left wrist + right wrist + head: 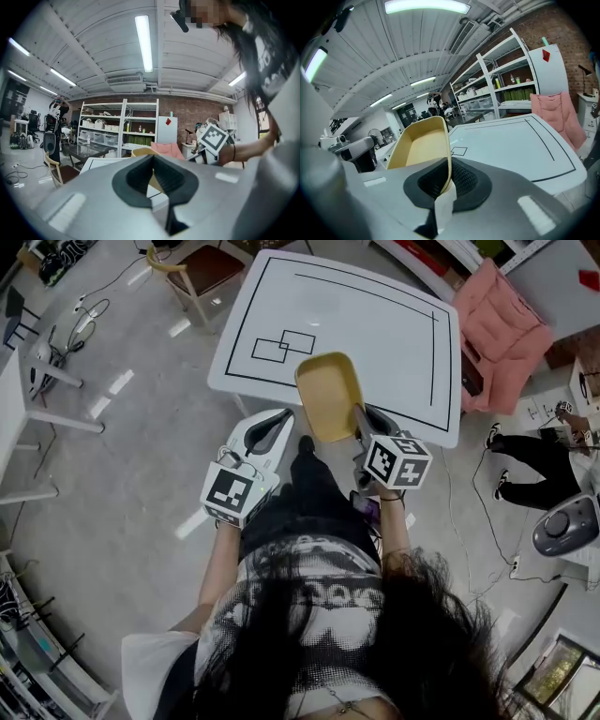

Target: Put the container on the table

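A yellow rectangular container (327, 395) hangs tilted over the near edge of the white table (375, 334), which has black lines drawn on it. My right gripper (360, 418) is shut on the container's near right rim. In the right gripper view the thin yellow wall (419, 145) runs between the dark pads (461, 180) of that gripper (449, 161), with the table (506, 140) beyond. My left gripper (279, 426) is to the left of the container and apart from it. Its jaws (153, 157) meet with nothing between them, and the container's rim (140, 151) shows just past them.
A pink padded chair (502, 320) stands at the table's right end and a wooden chair (202, 273) at its far left. A person in black (530, 465) is on the floor at right. Another white desk (14, 418) is at left. Shelves (117, 126) line the back wall.
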A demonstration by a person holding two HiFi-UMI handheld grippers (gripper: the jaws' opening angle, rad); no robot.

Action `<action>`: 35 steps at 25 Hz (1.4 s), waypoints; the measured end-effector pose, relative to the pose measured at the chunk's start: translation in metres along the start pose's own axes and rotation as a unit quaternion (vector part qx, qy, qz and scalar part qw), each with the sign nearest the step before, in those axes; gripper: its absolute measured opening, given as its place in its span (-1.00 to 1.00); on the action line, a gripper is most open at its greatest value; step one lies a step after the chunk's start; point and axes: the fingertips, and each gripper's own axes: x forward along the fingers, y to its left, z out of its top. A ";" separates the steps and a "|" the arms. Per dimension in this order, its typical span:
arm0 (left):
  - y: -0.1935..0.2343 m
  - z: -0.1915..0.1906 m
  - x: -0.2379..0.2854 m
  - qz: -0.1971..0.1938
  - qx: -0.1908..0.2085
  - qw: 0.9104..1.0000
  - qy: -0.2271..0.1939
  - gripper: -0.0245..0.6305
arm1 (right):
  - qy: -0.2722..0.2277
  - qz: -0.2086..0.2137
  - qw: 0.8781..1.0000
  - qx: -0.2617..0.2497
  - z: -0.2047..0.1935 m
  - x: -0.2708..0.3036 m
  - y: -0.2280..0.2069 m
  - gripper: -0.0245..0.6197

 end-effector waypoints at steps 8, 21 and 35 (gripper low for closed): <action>0.045 -0.002 0.016 0.035 0.004 0.999 0.007 -0.93 | 0.014 0.029 0.999 -0.024 0.030 0.078 -0.001 -0.86; 0.140 0.020 0.104 0.080 0.013 0.997 0.021 -0.93 | 0.116 0.058 0.990 -0.062 0.053 0.255 -0.029 -0.86; 0.198 0.012 0.159 0.097 0.011 0.994 0.059 -0.93 | 0.194 0.033 0.976 -0.094 0.031 0.345 -0.056 -0.86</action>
